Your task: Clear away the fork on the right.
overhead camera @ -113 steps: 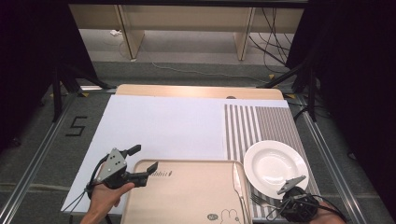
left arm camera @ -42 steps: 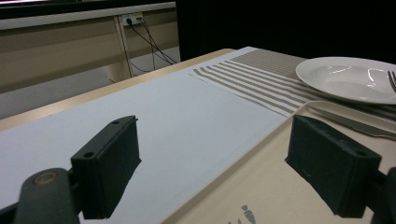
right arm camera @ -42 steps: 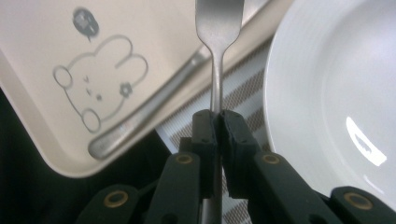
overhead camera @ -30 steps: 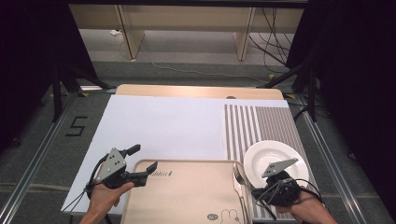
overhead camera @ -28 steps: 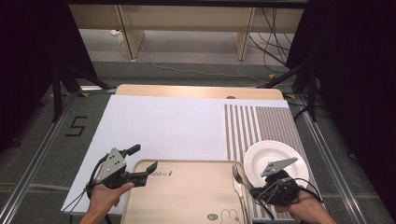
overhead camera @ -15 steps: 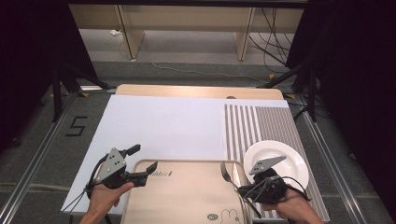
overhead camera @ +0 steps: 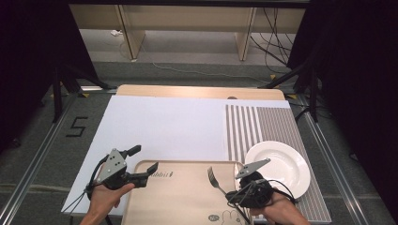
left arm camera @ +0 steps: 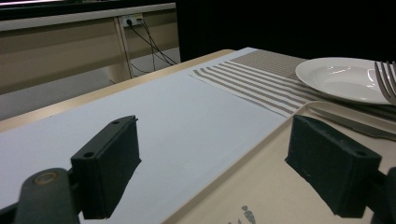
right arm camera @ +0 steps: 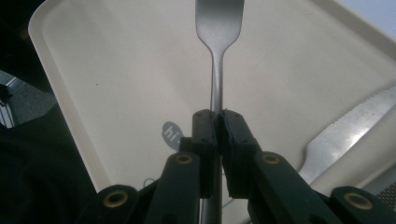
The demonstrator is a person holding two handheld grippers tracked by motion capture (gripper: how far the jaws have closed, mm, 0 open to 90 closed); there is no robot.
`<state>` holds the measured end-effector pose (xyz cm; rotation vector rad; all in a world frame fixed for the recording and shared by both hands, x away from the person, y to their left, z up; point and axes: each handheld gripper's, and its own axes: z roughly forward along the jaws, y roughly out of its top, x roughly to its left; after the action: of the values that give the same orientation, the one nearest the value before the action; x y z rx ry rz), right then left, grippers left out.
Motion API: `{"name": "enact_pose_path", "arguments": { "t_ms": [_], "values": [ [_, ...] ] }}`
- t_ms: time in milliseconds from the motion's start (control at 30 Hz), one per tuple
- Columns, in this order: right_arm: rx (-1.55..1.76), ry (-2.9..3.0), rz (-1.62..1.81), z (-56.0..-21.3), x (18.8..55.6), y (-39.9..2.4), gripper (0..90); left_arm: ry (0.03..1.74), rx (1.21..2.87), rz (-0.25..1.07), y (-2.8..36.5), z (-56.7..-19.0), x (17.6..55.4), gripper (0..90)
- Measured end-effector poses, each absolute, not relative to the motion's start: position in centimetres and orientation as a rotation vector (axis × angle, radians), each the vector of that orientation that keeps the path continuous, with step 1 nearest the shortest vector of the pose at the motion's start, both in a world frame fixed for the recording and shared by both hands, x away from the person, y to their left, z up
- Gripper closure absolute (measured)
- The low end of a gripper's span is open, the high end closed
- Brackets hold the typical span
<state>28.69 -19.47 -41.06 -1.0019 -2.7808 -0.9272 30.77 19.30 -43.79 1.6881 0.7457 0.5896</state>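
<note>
Pinching the fork (right arm camera: pixel 217 70) by its handle above the tray (overhead camera: pixel 183 197) with right gripper (right arm camera: pixel 218 122) jaws pressed tight, left gripper (left arm camera: pixel 212 158) spread astride tray's corner: best lowered flat beside the knife (right arm camera: pixel 348 128), then released

Floor: grey carpet (overhead camera: pixel 47 140), taped "5" (overhead camera: pixel 76 126) left | Far: pale wooden shelf legs (overhead camera: pixel 131 35), loose black cables (overhead camera: pixel 277 44) right | Sides: black curtains (overhead camera: pixel 356 70)
</note>
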Motion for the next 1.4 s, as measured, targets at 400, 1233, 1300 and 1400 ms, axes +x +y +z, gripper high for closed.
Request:
{"name": "enact_pose_path", "arguments": {
  "t_ms": [400, 1233, 1300, 1400],
  "values": [
    [-0.967, -2.776, -0.868, -42.0, 28.3, -17.9, 85.1, 0.745, 1.689, 0.591, 19.4, -43.7, 30.7, 16.3],
    [-1.002, -2.764, -0.723, -44.0, 28.2, -16.7, 85.0, 0.744, 1.688, 0.591, 19.3, -43.8, 30.7, 16.3],
    [-1.0, -2.767, -0.715, -44.2, 28.3, -16.6, 85.0, 0.744, 1.688, 0.591, 19.3, -43.8, 30.7, 16.3],
    [-1.015, -2.757, -0.687, -44.5, 28.3, -16.5, 84.9, 0.745, 1.688, 0.591, 19.3, -43.8, 30.7, 16.3]
  ]
}}
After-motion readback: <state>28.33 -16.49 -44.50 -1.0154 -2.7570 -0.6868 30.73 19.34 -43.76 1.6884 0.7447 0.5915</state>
